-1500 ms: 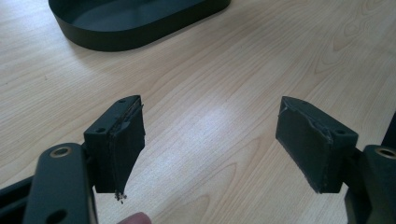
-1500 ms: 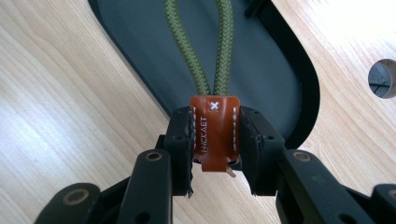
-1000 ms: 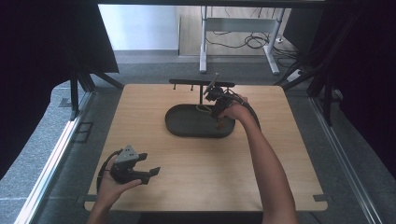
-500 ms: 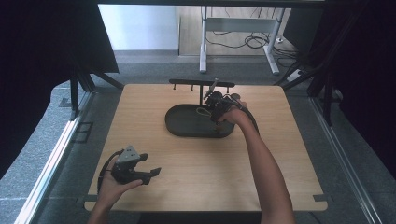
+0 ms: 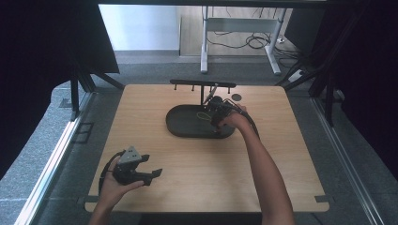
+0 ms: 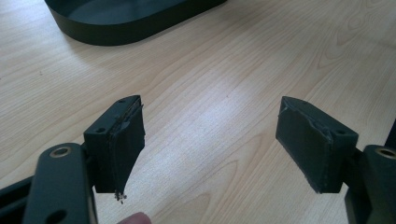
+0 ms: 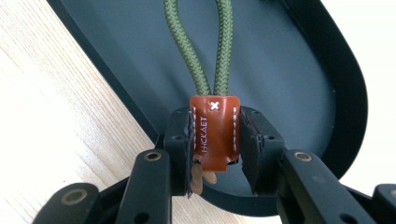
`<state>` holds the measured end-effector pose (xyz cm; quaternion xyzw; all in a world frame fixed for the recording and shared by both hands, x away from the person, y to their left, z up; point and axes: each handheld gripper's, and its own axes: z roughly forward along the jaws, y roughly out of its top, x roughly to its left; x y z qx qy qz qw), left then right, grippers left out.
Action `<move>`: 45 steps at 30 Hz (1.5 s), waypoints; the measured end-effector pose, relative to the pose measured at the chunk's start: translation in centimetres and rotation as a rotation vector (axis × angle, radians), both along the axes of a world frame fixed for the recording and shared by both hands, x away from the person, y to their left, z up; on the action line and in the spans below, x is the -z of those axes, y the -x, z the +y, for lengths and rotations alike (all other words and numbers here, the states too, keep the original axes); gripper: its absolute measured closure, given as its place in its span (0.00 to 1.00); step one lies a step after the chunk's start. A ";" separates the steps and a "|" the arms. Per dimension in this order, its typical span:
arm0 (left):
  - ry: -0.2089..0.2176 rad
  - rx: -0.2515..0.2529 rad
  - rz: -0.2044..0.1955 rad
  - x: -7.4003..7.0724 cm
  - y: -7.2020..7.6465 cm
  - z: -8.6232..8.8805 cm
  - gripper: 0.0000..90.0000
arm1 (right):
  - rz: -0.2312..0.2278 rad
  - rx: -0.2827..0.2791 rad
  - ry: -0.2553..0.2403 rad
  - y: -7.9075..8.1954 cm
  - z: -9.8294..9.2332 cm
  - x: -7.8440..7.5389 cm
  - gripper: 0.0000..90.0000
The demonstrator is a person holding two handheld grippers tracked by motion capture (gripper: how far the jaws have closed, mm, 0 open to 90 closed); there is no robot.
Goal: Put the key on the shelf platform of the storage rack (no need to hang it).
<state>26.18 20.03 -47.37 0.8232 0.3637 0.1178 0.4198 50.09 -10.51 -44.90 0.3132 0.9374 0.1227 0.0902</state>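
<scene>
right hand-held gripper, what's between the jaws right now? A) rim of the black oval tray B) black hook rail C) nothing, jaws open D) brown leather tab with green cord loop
D: in the right gripper view the right hand-held gripper is shut on the brown stitched leather tab with its green braided cord loop, over the black oval tray.

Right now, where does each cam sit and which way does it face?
High view: fixed above the person's side, looking forward and down on the table; both forearms, left gripper, right gripper.
Left gripper view: rides the left gripper, looking along open jaws at bare wood and the tray edge.
Right gripper view: rides the right gripper, looking into the tray; jaws clamp the brown tab of a green cord loop.
Shared: the black oval tray.
</scene>
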 end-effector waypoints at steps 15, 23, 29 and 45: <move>0.000 0.000 -0.001 0.0 -0.1 0.1 0.27 | 0.016 -0.011 0.014 0.1 0.6 1.7 0.71; -0.002 0.002 0.001 0.0 0.0 0.0 0.27 | -0.004 0.001 0.001 0.5 0.6 1.4 0.57; -0.005 0.003 0.002 0.1 -0.1 0.0 0.27 | -0.023 0.011 -0.012 1.1 0.4 0.8 0.53; -0.018 -0.005 0.002 0.2 -0.1 -0.1 0.27 | -0.058 -0.020 -0.126 5.5 -2.3 -1.5 0.53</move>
